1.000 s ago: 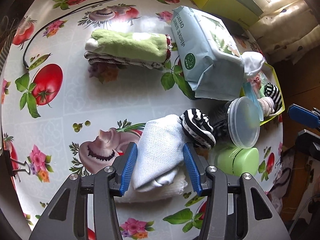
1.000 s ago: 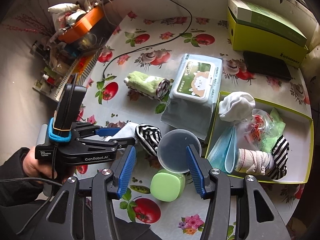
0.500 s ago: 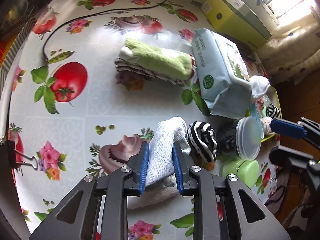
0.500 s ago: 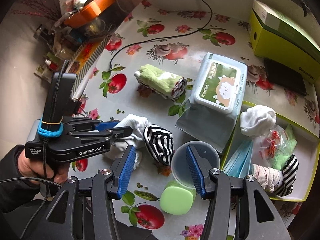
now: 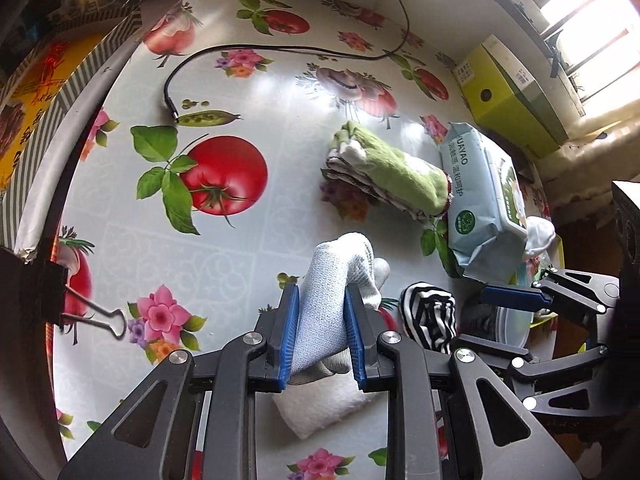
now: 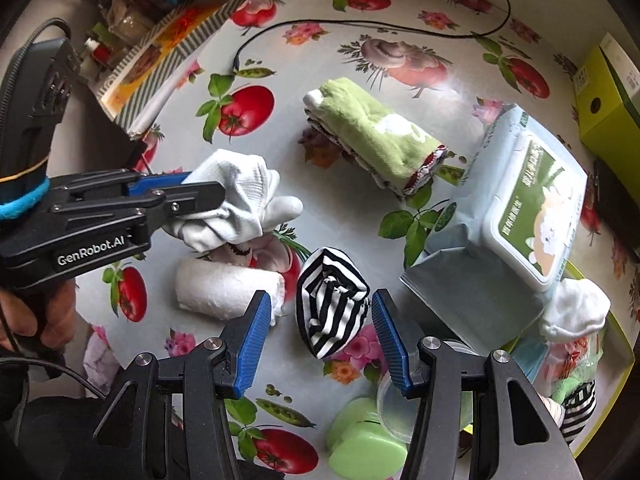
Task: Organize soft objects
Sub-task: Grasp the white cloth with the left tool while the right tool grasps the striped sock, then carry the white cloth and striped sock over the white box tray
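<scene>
Looking through the left wrist view first: my left gripper [image 5: 320, 334] has its blue pads clamped on a white knitted cotton glove [image 5: 330, 280], held above the flower-and-tomato printed tablecloth [image 5: 224, 248]. Under it lies a rolled white towel [image 5: 320, 404]. A black-and-white striped sock bundle [image 5: 428, 316] sits just right of the jaws; a folded green towel [image 5: 392, 176] lies further back, touching a pale blue wet-wipes pack [image 5: 476, 200]. The yellow-green cardboard tray [image 5: 560, 248] shows only as a sliver here, contents unreadable.

Against a second ago: these jaws stood wide around the glove as it lay on the towel; they have just been closing and now pinch it, lifted clear.

Right wrist view: my right gripper [image 6: 318, 342] has its fingers apart, straddling the striped sock bundle [image 6: 332, 300] without touching it; a second ago it bracketed the clear round plastic lid [image 6: 394, 412] and light green tub [image 6: 360, 448] instead. Only this view shows the tray [image 6: 624, 364] contents: a white balled sock [image 6: 576, 312], blue face masks [image 6: 528, 354], a crinkled bag, another striped piece. It also shows the left gripper [image 6: 200, 188] from the side, with the glove [image 6: 240, 204] hanging above the rolled towel [image 6: 224, 288].
</scene>
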The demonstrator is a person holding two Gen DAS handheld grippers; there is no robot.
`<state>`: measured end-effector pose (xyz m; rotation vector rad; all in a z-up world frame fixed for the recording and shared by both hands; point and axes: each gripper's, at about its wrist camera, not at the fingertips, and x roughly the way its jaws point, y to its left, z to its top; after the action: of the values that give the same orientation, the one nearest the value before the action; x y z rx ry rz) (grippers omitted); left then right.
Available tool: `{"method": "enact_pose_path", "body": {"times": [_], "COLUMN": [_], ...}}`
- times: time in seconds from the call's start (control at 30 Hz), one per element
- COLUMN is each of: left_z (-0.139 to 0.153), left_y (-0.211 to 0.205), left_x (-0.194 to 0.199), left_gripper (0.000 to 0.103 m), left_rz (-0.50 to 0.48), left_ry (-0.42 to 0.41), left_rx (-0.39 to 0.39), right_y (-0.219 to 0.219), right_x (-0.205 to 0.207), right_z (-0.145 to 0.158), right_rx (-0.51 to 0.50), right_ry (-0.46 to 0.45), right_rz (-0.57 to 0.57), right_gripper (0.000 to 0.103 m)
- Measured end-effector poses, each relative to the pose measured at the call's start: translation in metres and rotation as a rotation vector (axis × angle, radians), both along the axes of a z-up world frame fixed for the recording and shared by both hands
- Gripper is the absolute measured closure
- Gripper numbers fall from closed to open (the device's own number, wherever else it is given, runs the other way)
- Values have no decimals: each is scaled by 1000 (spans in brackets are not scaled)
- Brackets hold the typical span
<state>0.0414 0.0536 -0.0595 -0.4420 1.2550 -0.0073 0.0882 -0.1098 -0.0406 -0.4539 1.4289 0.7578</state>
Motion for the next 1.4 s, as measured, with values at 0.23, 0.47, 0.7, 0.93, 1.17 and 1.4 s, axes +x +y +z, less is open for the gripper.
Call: {"method": "enact_pose_path", "body": {"times": [0.23, 0.47, 0.7, 0.93, 1.17, 1.4], "left_z": [-12, -18, -24, -23, -7, 24], "left_y": [16, 16, 8, -4, -8, -9], "left_x": [-7, -6, 2, 4, 1, 2], "left_gripper": [79, 75, 69, 70, 79, 79], "left_rz": [32, 10, -23, -50, -35, -23], "left_ry": [20, 35, 64, 67, 32, -32], "left_rx": [-2, -11, -1, 38, 59, 105], "right_y": [22, 34, 37, 28, 9, 0], "right_x": [-1, -4, 0, 7, 14, 0], "right_z": [-28, -47, -43, -24, 4, 32], "right_rx": [-117, -207, -191, -102, 3, 92], "right_ry": [19, -4, -42, -56, -73, -115], "right_rz": [65, 111, 110, 56, 9, -33], "right_gripper": [51, 66, 87, 89, 89, 89]}}
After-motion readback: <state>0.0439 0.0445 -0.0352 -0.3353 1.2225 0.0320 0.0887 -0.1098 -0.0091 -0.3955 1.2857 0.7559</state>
